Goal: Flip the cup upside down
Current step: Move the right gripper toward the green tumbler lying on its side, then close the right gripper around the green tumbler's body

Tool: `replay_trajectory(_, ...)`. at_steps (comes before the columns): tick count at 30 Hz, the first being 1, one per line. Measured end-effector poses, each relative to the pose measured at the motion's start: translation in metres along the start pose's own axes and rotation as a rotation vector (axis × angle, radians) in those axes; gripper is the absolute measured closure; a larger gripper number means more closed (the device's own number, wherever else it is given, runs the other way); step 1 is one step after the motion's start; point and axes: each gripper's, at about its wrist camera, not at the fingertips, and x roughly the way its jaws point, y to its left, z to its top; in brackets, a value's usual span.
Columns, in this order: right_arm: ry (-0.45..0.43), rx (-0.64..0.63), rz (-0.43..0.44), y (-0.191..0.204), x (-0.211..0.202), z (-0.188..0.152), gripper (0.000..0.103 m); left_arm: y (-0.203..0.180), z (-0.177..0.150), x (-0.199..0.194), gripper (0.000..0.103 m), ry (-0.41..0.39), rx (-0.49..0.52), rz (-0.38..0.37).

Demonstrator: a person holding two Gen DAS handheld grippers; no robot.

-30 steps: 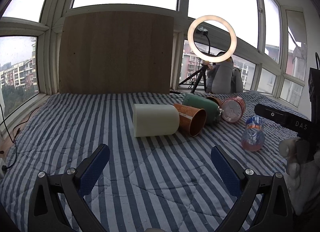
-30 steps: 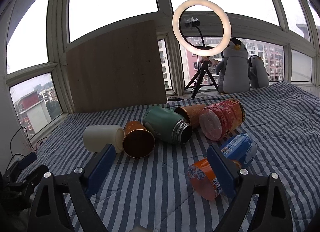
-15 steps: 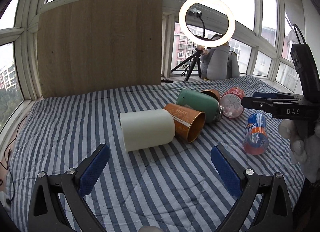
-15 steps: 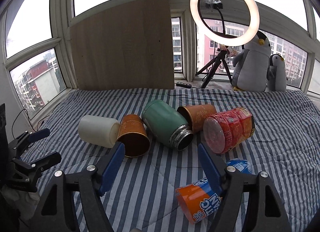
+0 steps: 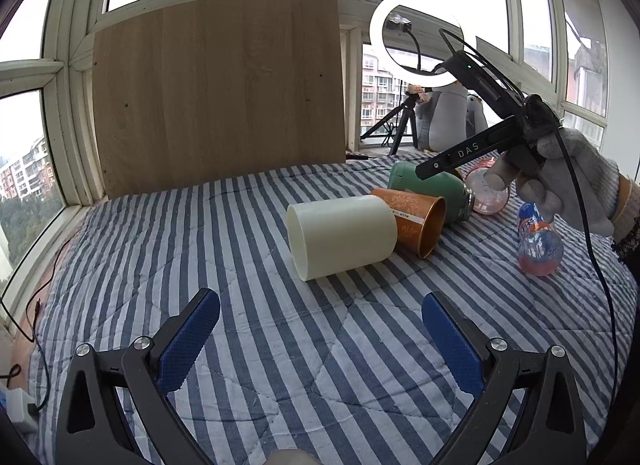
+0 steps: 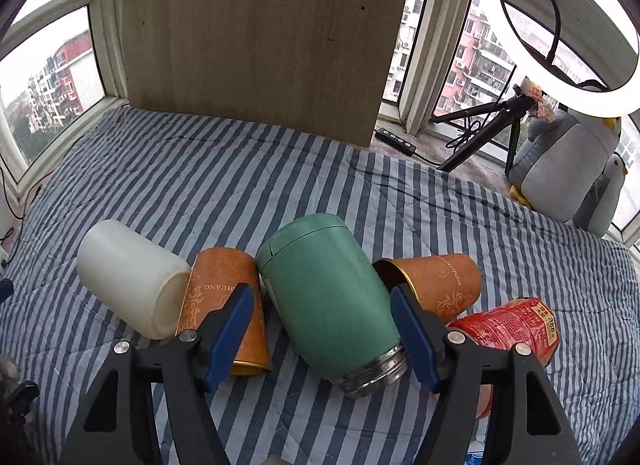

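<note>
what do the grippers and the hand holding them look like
Both the left gripper and right gripper have black angular plastic arms with silver screws and textured blue pads. From the left camera, the right one's black body reads "DAS" in white, shows a small green light, and trails a thin black cable. The right hand wears a grey knit glove with an orange-trimmed cuff.

The right hand-held gripper [image 6: 322, 327] has advanced, jaws now straddling the green cup [image 6: 324, 301].
</note>
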Motion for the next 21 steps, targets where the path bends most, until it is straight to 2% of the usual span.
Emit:
replay_trajectory(4,0.064,-0.032,0.039,0.003,0.020,0.008,0.036,0.000,0.000,-0.002,0.000,0.006,-0.012,-0.020)
replay_trajectory(10,0.114,-0.113,-0.007,0.008,0.038,0.016,0.036,-0.003,0.000,-0.002,0.000,0.003,-0.010,-0.017)
replay_trajectory(15,0.131,-0.156,0.014,0.004,0.043,0.019,0.036,-0.003,0.001,0.001,0.000,0.008,-0.009,-0.022)
replay_trajectory(21,0.150,-0.205,0.020,0.006,0.049,0.018,0.030,-0.001,0.000,0.003,0.000,0.023,-0.024,-0.038)
